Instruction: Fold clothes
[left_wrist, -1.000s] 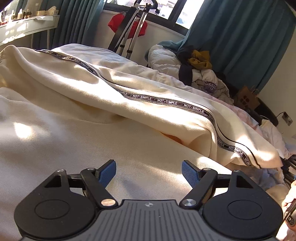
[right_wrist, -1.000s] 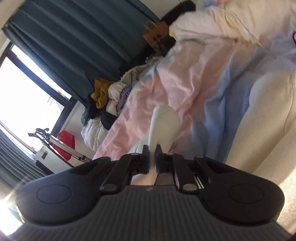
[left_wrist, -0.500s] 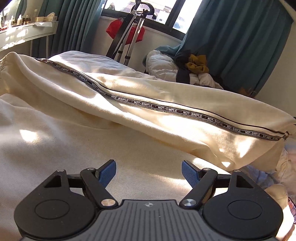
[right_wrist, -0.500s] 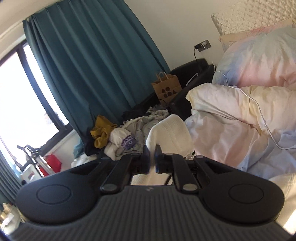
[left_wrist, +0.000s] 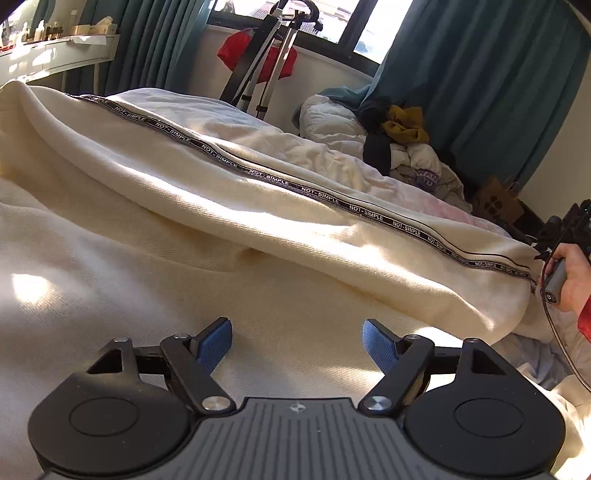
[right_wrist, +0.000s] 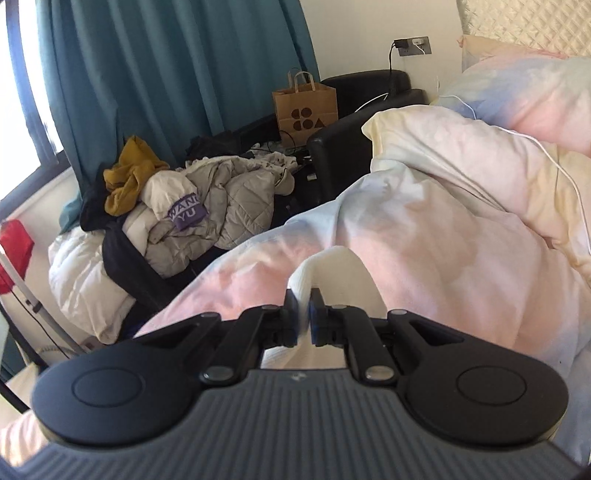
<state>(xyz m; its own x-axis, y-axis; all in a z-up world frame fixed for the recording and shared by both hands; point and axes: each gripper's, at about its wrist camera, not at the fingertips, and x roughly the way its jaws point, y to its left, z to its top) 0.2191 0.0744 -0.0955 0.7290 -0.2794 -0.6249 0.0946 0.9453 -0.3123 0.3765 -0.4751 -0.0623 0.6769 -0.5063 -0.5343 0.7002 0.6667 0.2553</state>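
A: Where's the garment?
B: Cream trousers (left_wrist: 258, 221), spread over the bed (left_wrist: 229, 125). One leg w/ a black "NOT-SIMPLE" tape stripe (left_wrist: 362, 212) runs diagonally from upper left down to the right edge of the left wrist view. Sun patches all over the fabric.

A: Left gripper?
B: Left gripper (left_wrist: 297, 343) hovers low over the cream cloth, jaws wide apart, blue pads (left_wrist: 214, 341) bare, nothing between them.

A: Right one?
B: Right gripper (right_wrist: 303, 314) nearly closed, pinching a ribbed cream cuff (right_wrist: 332, 273) that sticks up betw. the fingers. Jaws have just eased open a touch, but the cloth sits betw. the pads and they look pressed on it. In the left wrist view a hand (left_wrist: 567, 275) grips that tool's handle at the far right, right at the end of the striped leg.

A: Surface under it?
B: Pastel duvet (right_wrist: 443, 229), pink/blue/yellow, bunched toward a quilted headboard (right_wrist: 528, 22). White cable (right_wrist: 554, 158) trails across it.

A: Rest of the rm?
B: Teal curtains (right_wrist: 166, 74), bright window (left_wrist: 299, 18). Clothes heap (right_wrist: 192, 210) beside the bed: mustard top, grey quilted jacket, purple patch. Brown paper bag (right_wrist: 306, 107) on a black seat (right_wrist: 369, 88). Wall socket w/ charger (right_wrist: 412, 45). Metal stand (left_wrist: 258, 62) w/ smth red on it by the sill, white shelf (left_wrist: 55, 55) far left.
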